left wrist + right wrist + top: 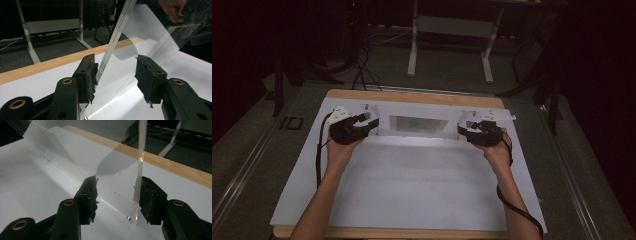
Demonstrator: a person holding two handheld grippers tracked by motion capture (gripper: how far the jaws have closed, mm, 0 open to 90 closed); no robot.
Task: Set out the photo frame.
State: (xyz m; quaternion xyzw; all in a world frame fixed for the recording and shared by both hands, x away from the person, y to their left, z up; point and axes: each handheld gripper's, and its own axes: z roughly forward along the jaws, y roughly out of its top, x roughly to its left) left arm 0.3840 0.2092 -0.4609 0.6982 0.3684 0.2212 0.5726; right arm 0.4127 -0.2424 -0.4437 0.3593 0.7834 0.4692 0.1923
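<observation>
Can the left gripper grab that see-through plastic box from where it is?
Probably yes. The left gripper already has the clear box's side wall standing between its open jaws, edge close to one pad, nothing in between. Closing should clamp it.

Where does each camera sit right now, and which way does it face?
High view: above the near table edge, looking forward and down on the white table; both forearms, left hand-held gripper, right hand-held gripper.
Left gripper view: rides that gripper, looking along its black jaws at the clear plastic stand; the other hand shows.
Right gripper view: likewise, jaws around a clear upright panel.
Shared: stand, table, wooden edge.
</observation>
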